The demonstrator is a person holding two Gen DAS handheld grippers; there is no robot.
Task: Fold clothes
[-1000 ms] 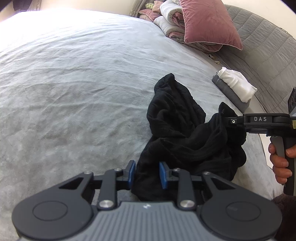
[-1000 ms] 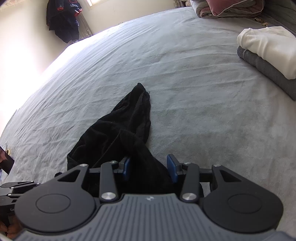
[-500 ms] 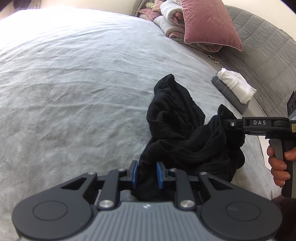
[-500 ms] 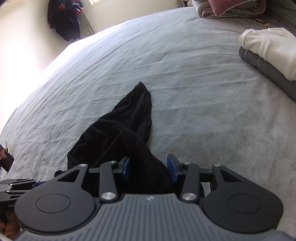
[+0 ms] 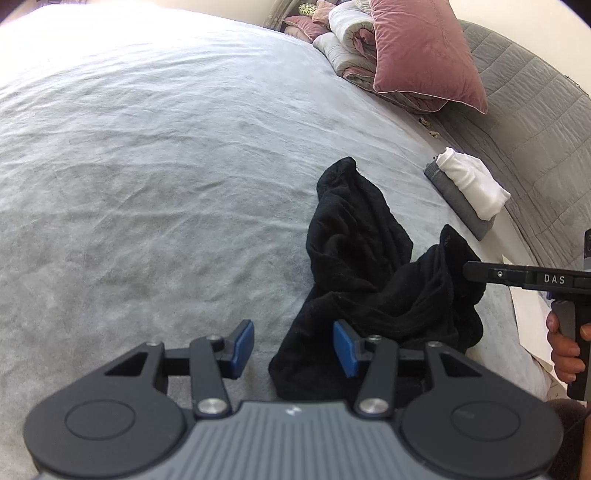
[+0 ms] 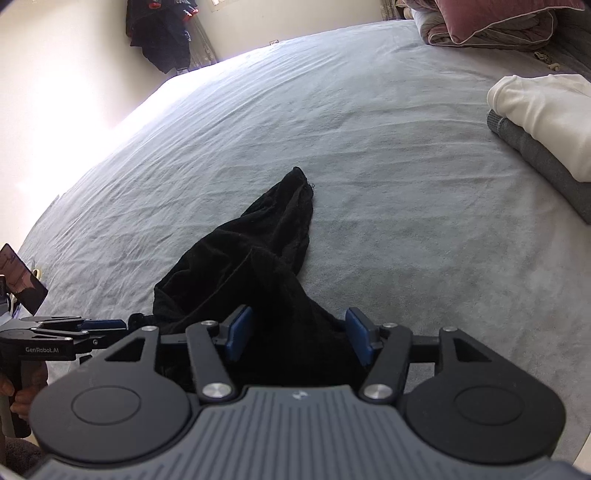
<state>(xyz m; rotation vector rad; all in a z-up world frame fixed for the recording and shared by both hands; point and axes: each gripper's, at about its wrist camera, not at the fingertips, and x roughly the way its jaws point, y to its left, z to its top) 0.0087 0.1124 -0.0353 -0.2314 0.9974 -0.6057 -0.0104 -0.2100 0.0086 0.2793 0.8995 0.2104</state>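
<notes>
A wide grey bedspread (image 5: 147, 166) is filling the room, sunlight blazing across its far edge. A pink pillow (image 5: 421, 51) is leaning on rolled bedding at the headboard, and dark clothes (image 6: 162, 33) are hanging on the far wall. Folded white and grey items (image 6: 546, 125) are sitting well apart. The black garment (image 5: 369, 266) is lying crumpled mid-bed, bunching between both spread tools: left gripper (image 5: 293, 347) wide, right gripper (image 6: 297, 334) wide too, cloth between its blue pads.

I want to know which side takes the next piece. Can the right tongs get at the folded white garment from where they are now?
Probably yes. The right tongs stand open over the black garment, and only bare grey bedspread lies between them and the folded white garment, which sits uncovered on top of a folded grey garment.
</notes>
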